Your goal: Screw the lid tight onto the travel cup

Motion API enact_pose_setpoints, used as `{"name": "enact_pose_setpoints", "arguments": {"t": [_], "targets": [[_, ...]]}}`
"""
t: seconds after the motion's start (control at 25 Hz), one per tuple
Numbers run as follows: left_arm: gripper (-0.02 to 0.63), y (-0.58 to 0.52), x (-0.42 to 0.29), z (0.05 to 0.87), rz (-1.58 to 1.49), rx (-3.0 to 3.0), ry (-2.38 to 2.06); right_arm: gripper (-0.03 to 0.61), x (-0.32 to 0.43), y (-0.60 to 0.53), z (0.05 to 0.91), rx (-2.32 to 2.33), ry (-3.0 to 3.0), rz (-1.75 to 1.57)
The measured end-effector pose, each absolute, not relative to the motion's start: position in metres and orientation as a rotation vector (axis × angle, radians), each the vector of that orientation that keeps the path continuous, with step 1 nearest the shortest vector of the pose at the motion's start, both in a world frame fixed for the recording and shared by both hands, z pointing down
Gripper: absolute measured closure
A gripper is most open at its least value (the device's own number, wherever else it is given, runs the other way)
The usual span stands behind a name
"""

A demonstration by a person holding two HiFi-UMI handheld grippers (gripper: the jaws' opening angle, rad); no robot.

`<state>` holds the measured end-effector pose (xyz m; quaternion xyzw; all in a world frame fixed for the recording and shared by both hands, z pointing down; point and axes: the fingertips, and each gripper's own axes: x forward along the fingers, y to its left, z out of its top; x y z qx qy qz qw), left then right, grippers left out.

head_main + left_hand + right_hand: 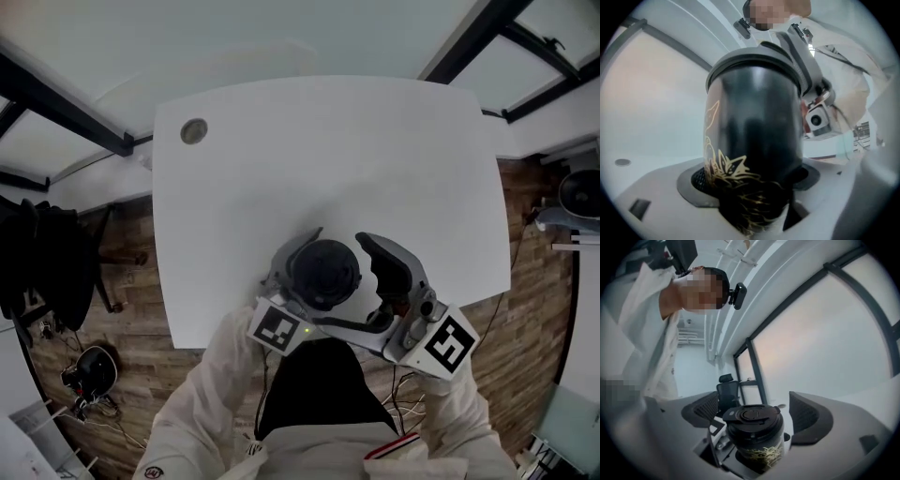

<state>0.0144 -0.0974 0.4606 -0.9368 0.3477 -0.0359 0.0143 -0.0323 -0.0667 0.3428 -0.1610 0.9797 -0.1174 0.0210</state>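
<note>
One travel cup (323, 274) in play here, and it is standing upright at the near edge of the one white table (281, 169), right in front of the person. Whether its base is resting on the table, I cannot tell. It is showing black with a gold pattern, and its one black lid (751, 416) is sitting on top.

Two tongs are working this. The left tongs (752, 187) are clamping the cup low on its body, one pad pressing in on each side, jaws spread wide around it. The right tongs (754, 414) are hovering at that same near edge of the table, pointing level at the cup's top with the jaws gaping. The lid is showing between them with a clear gap on either side, so they are gripping nothing.

Two marker cubes are showing, one per tongs: the left cube (278, 328) and the right cube (450, 342), both sitting just off the table's near edge, over the person's white jacket (206, 412).

One round grey cap (194, 130) is sitting at the table's far left corner, and one black office chair (726, 391) is standing beyond the table
</note>
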Motion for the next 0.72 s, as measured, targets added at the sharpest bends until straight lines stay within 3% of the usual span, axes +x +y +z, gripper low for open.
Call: {"name": "enact_pose_setpoints", "arguments": {"t": [0.32,0.72], "targets": [[0.190,-0.080,0.017,0.467,-0.107,-3.045,0.618,0.130,-0.057,-0.050,0.364,0.324,3.224,-0.209],[0.190,-0.079,0.014,0.472,-0.129,-3.050,0.700,0.133,-0.067,-0.065,0.366,-0.120,3.132,-0.194]]}}
